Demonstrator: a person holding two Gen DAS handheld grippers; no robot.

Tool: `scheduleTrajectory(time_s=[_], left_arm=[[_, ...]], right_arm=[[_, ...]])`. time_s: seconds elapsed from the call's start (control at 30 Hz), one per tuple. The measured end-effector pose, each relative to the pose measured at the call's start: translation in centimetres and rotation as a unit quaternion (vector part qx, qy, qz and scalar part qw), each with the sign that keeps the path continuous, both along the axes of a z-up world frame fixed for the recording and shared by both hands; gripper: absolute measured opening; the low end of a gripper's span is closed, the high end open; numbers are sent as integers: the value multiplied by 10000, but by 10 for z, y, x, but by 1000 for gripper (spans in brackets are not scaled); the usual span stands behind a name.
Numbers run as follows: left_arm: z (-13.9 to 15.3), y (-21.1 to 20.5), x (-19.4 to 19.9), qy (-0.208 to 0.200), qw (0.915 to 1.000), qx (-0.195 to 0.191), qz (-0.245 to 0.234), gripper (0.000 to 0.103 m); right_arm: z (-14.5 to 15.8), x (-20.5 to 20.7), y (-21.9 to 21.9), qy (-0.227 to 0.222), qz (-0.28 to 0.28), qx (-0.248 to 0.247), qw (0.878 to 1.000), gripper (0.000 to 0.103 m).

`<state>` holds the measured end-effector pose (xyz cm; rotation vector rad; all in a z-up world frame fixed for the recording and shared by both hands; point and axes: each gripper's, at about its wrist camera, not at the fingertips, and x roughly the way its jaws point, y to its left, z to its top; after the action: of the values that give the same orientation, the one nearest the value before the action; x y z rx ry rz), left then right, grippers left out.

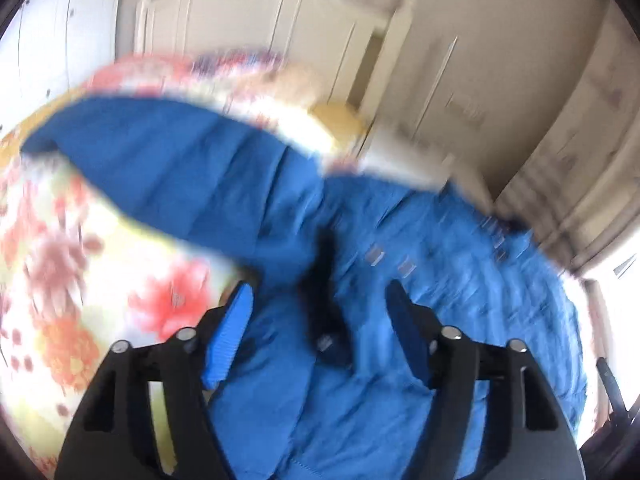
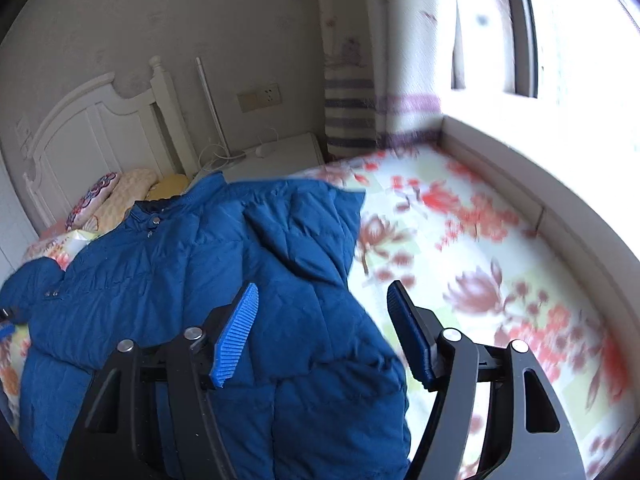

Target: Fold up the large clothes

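A large blue padded jacket (image 2: 192, 272) lies spread on a bed with a floral sheet (image 2: 480, 240). Its collar with snaps points toward the headboard. One sleeve is folded across the body. My right gripper (image 2: 322, 300) is open and empty, hovering over the jacket's right edge. In the blurred left wrist view the jacket (image 1: 400, 300) fills the centre, with a dark strip along its middle. My left gripper (image 1: 320, 296) is open and empty just above the jacket.
Pillows (image 2: 120, 192) lie by the white headboard (image 2: 88, 128). A white bedside cabinet (image 2: 276, 156) stands beyond the jacket. A window ledge (image 2: 540, 184) runs along the bed's right side. A white wardrobe (image 1: 280, 32) stands behind the bed.
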<state>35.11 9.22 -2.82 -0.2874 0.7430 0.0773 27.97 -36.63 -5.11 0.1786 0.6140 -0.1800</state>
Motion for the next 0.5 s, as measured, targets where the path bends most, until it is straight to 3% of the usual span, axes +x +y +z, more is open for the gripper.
scheduleTrajectory(time_s=[0.03,0.1,0.17,0.27,0.3,0.37,0.5], left_arm=[[10,-11,-1,-221,9995,154,-169,86],[16,-37,8,-350,9964,349,-694,92],[3,-69,30,-170,9912,458,-1227,92],[-41,-89,58,510,9835,767,-1558,92],[-55,-88,63,694,9810,858,-1596,92],[-66,-95,60,676,9751,1170,-1756,95],[-67,-102,54,686,9724,1344,-1778,100]], right_arm=[[5,8,6,18,119,-171,9998,48],[9,34,26,103,604,-353,9975,37],[6,54,39,230,937,-357,9947,37],[-23,89,35,1064,771,-496,9901,36],[-39,98,18,1398,650,-85,9880,30],[-43,95,-8,1292,636,755,9867,26],[-17,92,-13,1053,667,656,9900,29]])
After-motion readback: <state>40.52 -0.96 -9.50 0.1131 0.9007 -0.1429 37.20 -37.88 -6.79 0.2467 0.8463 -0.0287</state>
